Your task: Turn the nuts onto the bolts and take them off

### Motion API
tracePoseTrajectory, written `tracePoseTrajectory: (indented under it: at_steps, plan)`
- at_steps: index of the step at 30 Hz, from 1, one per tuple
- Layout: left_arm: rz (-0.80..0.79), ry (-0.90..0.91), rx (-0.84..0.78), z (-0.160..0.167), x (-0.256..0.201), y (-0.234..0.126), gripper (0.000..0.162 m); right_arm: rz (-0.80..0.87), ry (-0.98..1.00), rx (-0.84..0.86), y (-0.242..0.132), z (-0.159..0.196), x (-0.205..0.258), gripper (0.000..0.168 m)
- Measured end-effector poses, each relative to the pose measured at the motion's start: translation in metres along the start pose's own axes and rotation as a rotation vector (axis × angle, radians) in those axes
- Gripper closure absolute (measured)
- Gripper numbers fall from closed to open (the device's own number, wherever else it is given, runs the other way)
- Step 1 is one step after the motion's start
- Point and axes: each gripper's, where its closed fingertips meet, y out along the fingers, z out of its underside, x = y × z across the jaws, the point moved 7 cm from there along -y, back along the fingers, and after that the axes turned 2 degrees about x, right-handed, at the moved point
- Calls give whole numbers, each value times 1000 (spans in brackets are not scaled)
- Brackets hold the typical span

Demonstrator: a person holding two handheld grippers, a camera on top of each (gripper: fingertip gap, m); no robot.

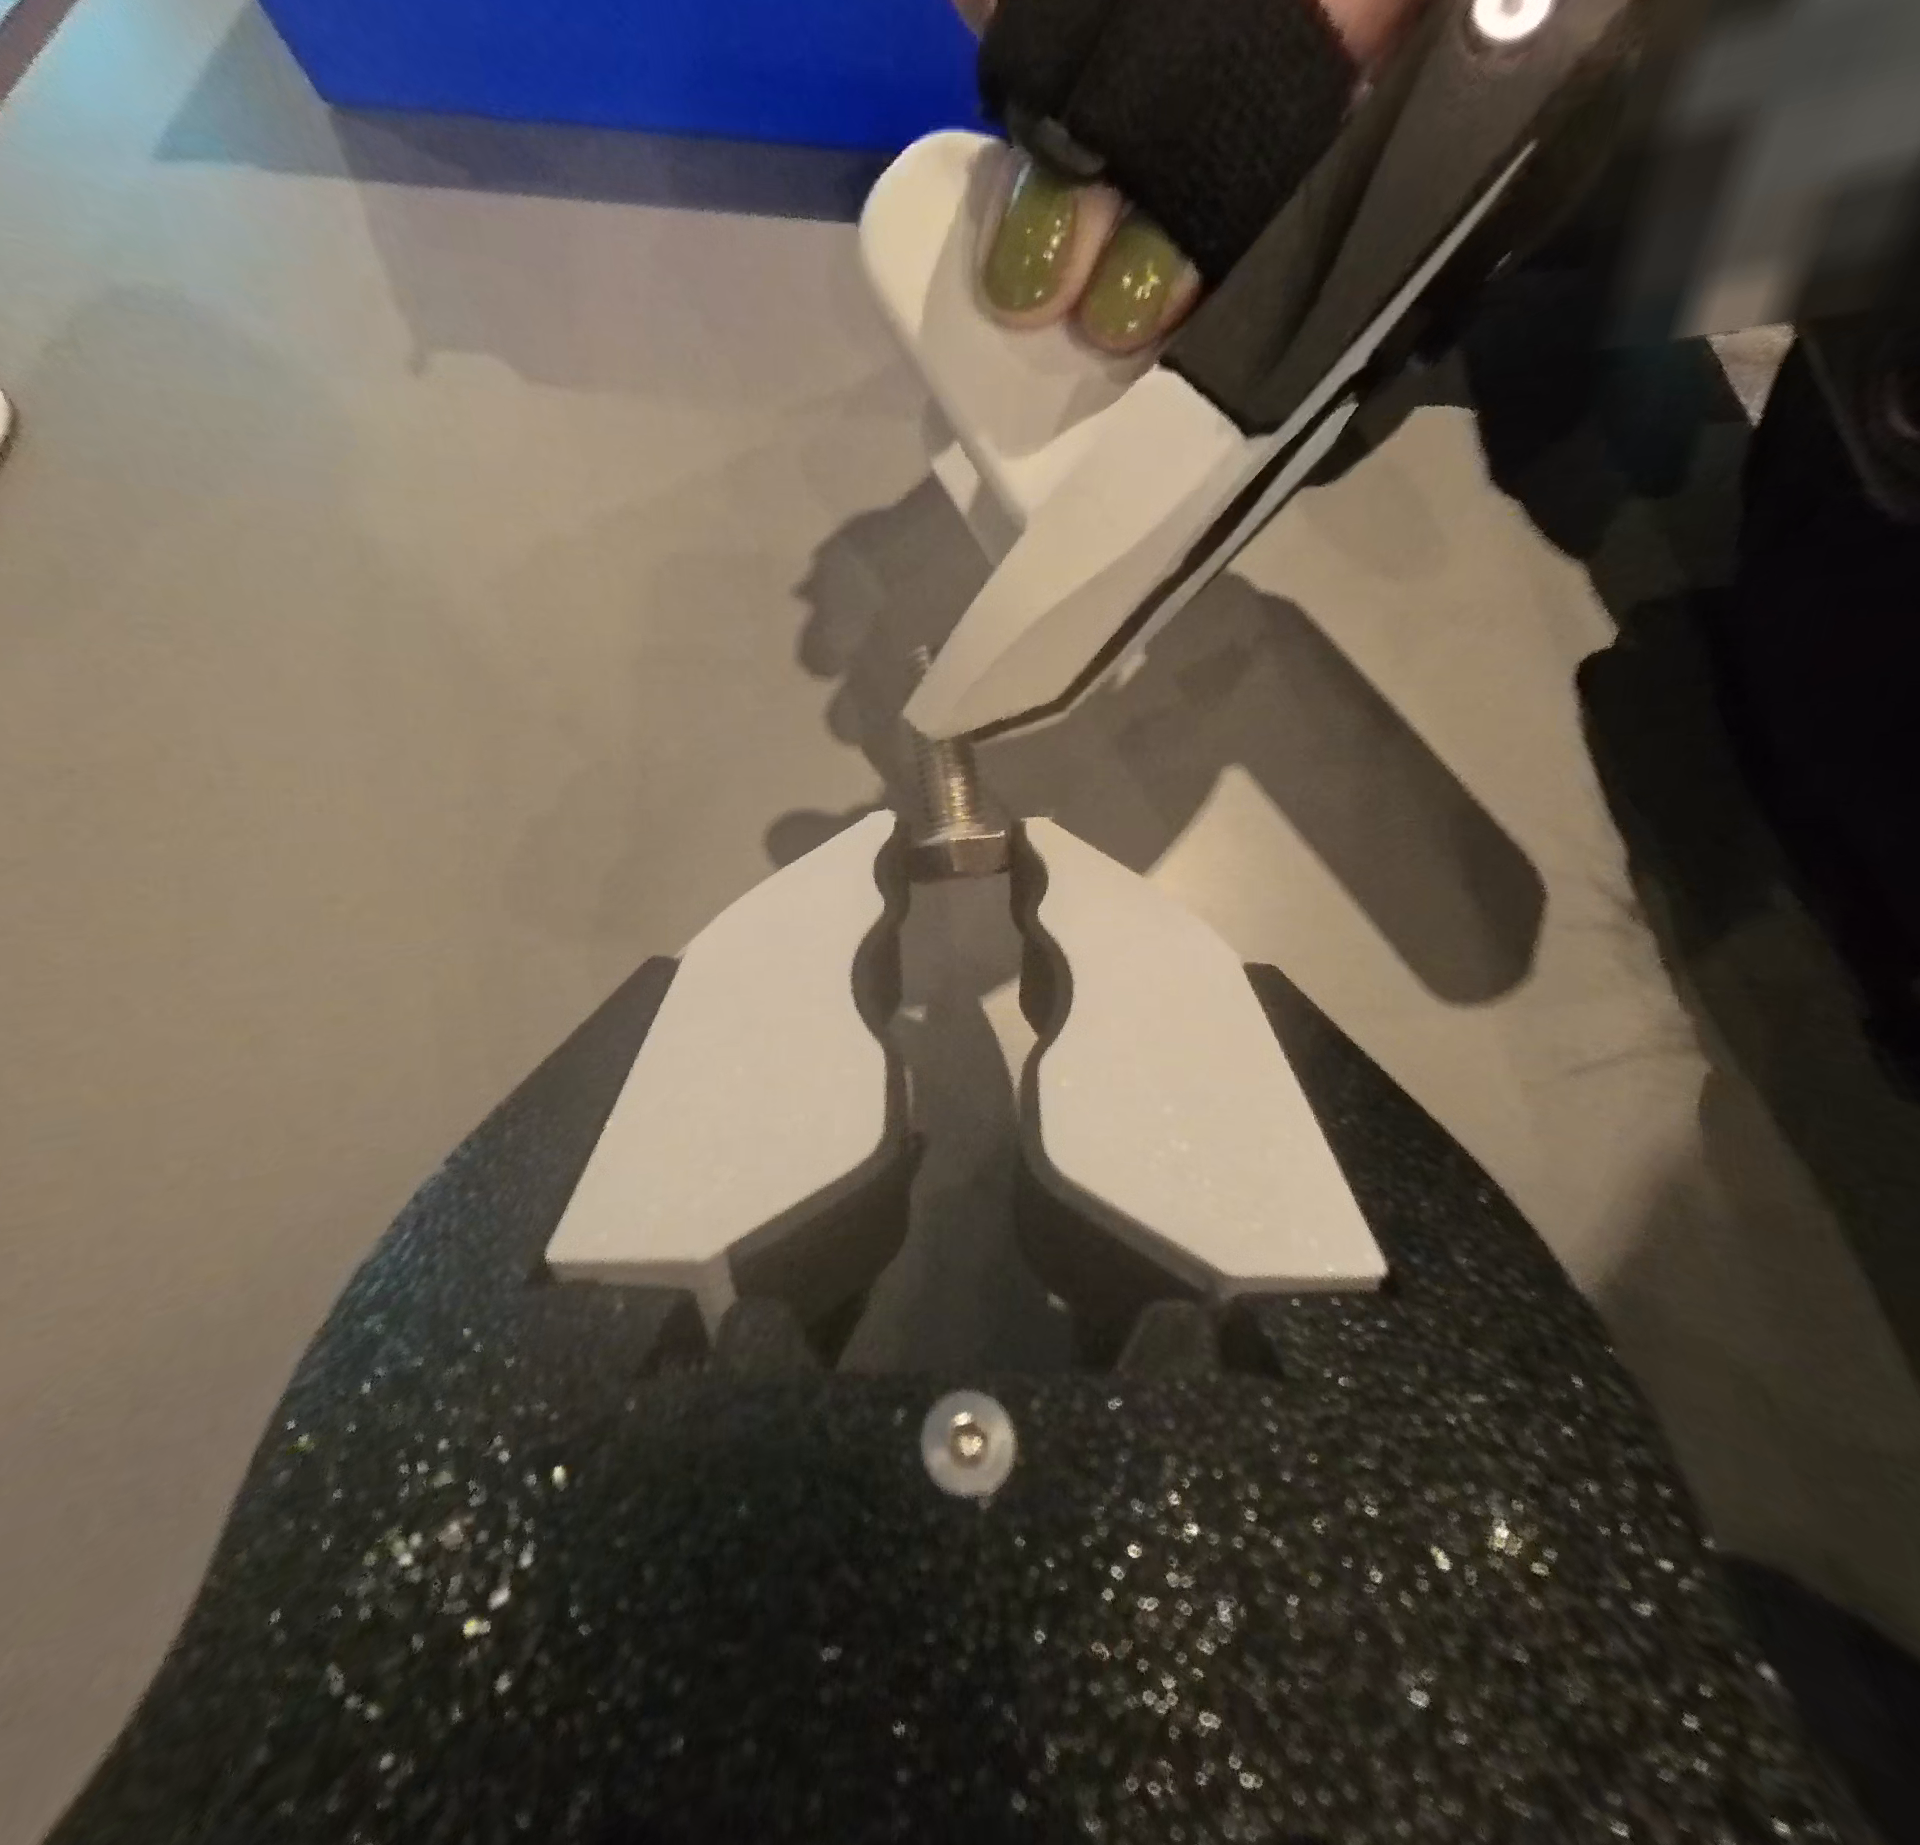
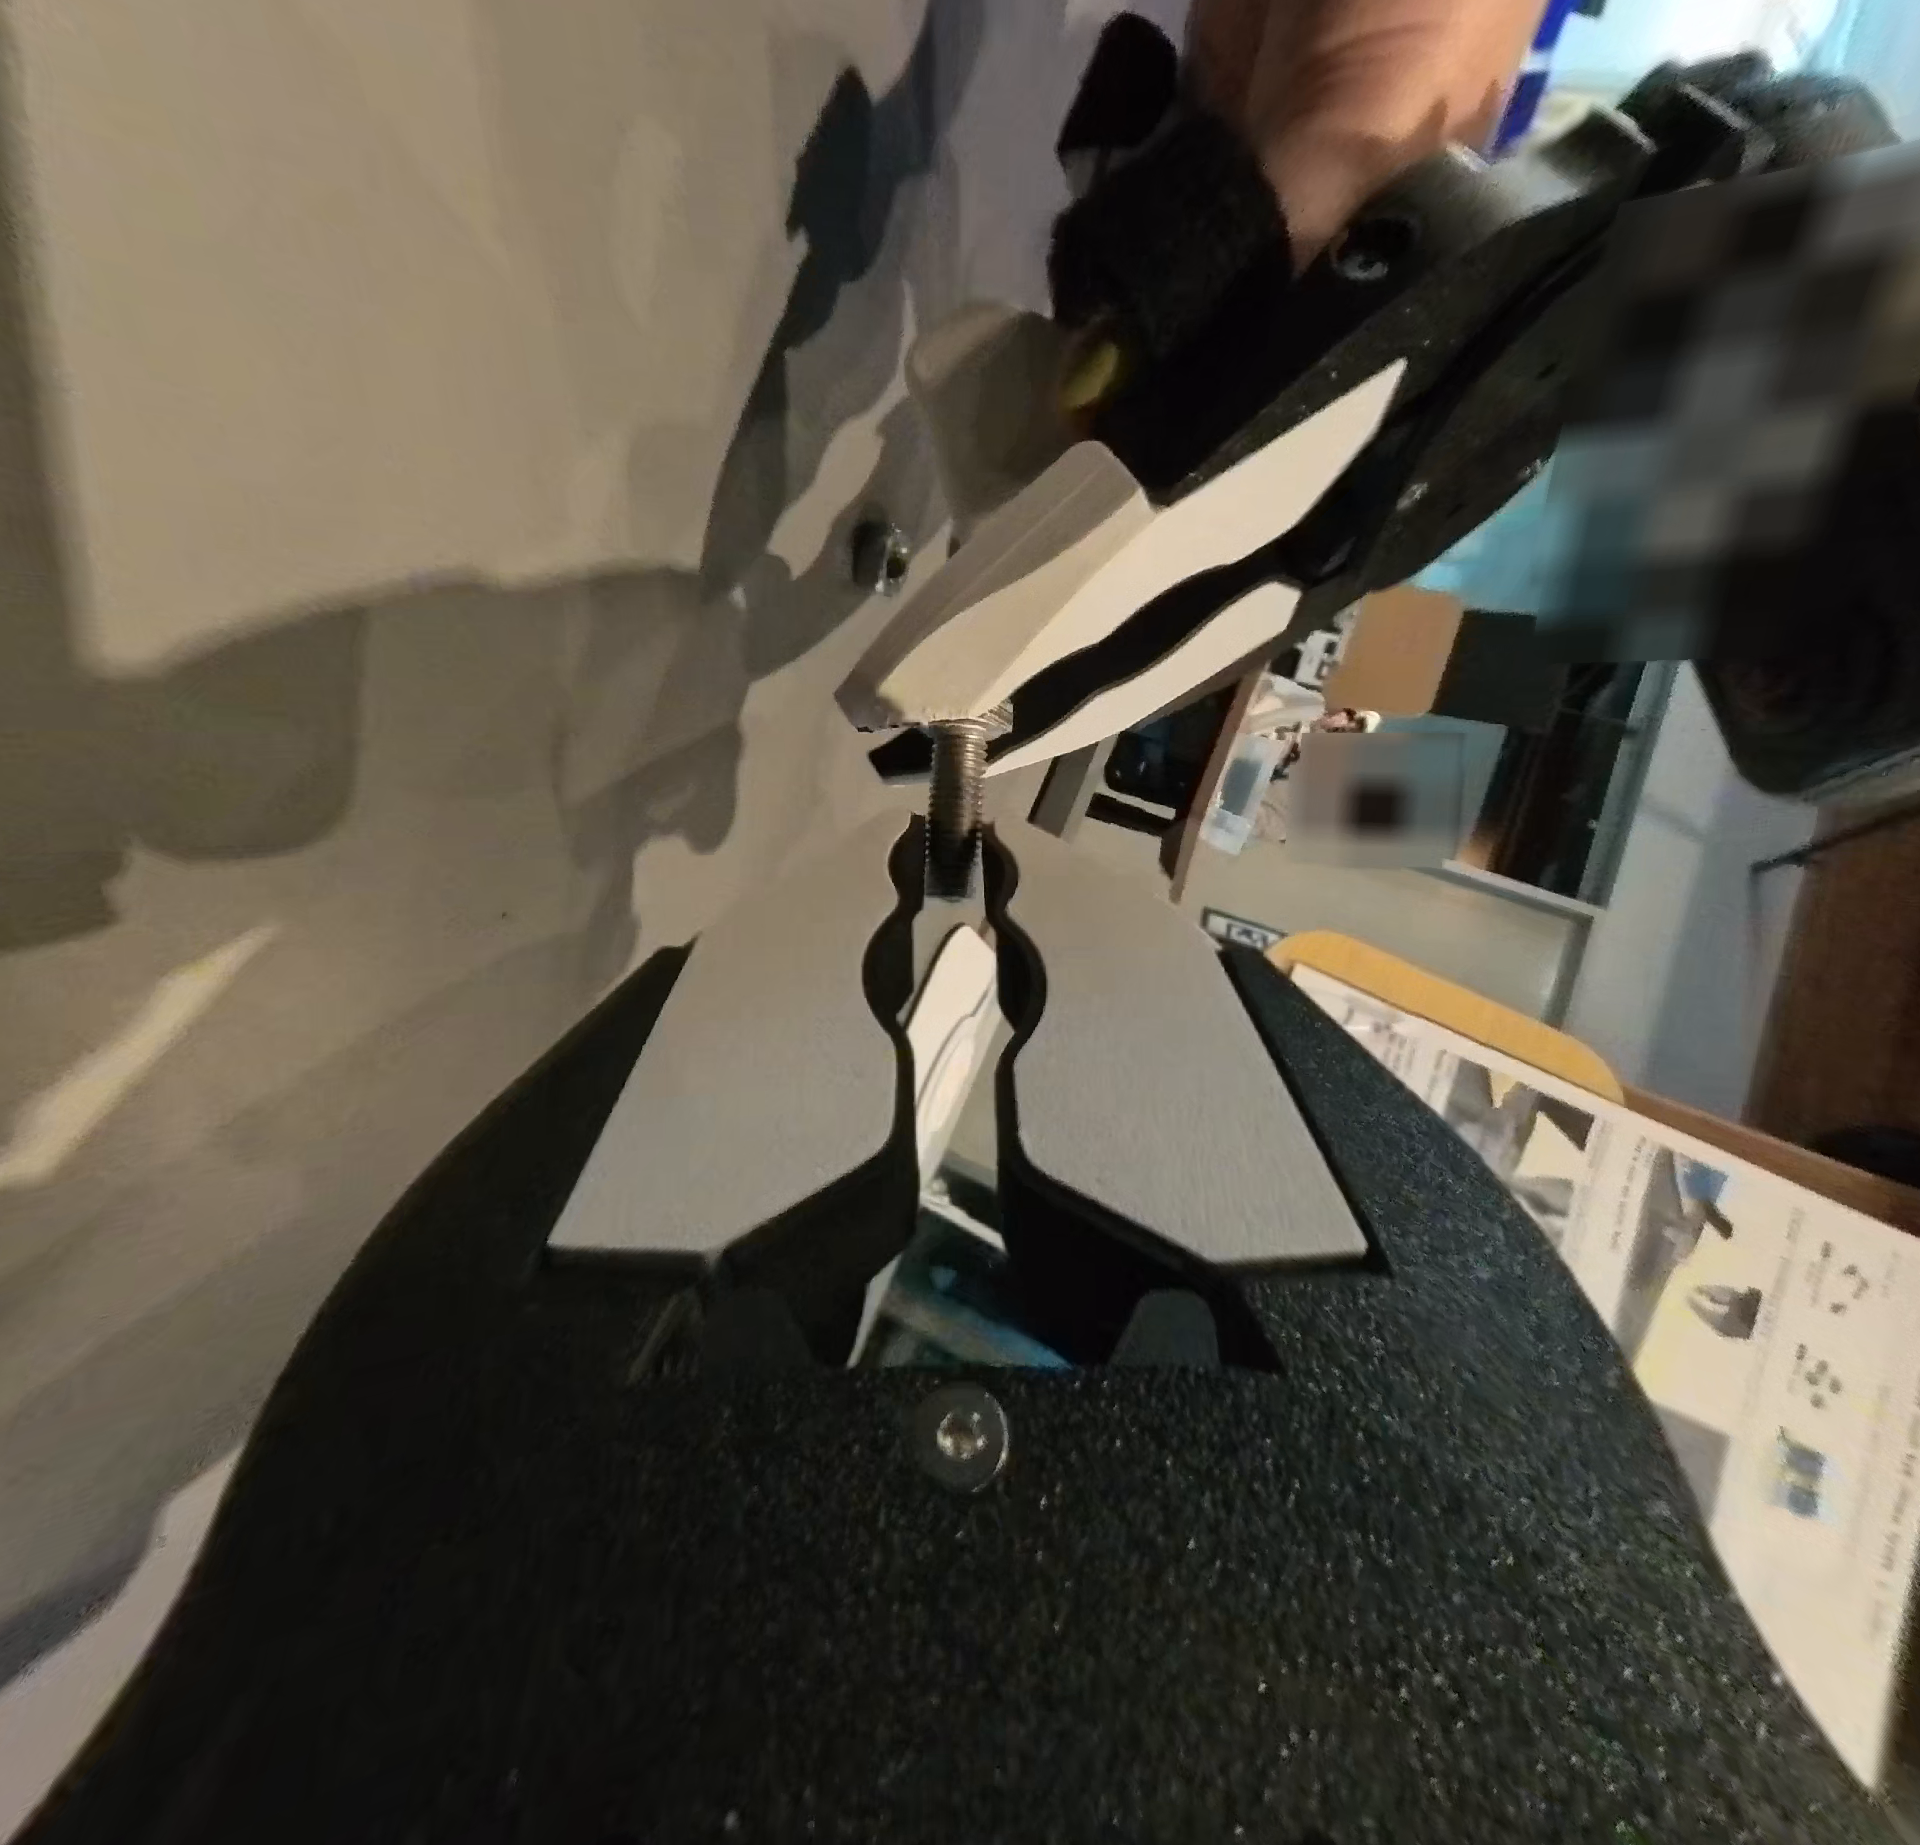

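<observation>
A steel bolt [image 1: 948,793] is held in the air between both grippers above the grey table [image 1: 364,652]. My left gripper [image 1: 956,850] is shut on the bolt's hex head. My right gripper comes down from the upper right in the left wrist view [image 1: 940,730], closed around the threaded shank, with the thread's tip showing past it. In the right wrist view my right gripper [image 2: 951,876] is shut on a dark nut [image 2: 951,881] on the thread [image 2: 951,787]. The left gripper [image 2: 961,725] holds the head end there.
A loose nut [image 2: 881,554] lies on the table behind the grippers. A blue box [image 1: 582,19] stands at the far edge. A printed paper sheet [image 2: 1662,1276] lies at the right. A person's hand [image 1: 1081,268] holds the right gripper.
</observation>
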Motion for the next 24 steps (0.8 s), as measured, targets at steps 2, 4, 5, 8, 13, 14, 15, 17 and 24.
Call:
tracePoseTrajectory:
  at_steps: [2,4,5,8,13,14,15,17,24]
  plan:
    - [-23,9,-13,0,2,-1,145,18,90,-7,0,4,-3,153]
    - [-53,16,-33,0,4,-4,145,21,273,-42,-3,15,-9,146]
    - [-68,18,-51,0,6,-6,145,17,407,-77,-4,23,-12,144]
    - [-107,29,-127,-4,9,-11,145,-47,894,-254,-7,42,-18,140]
    - [-146,90,-291,-13,8,-20,145,-201,1596,-707,-6,51,-28,145]
    - [-146,99,-318,-15,7,-22,145,-225,1659,-746,-3,52,-27,145]
    - [-147,107,-342,-17,6,-23,145,-246,1689,-770,0,51,-26,145]
    - [-140,107,-370,-19,5,-24,145,-268,1706,-836,2,46,-26,147]
    - [-119,102,-393,-20,3,-25,145,-242,1683,-867,3,42,-33,158]
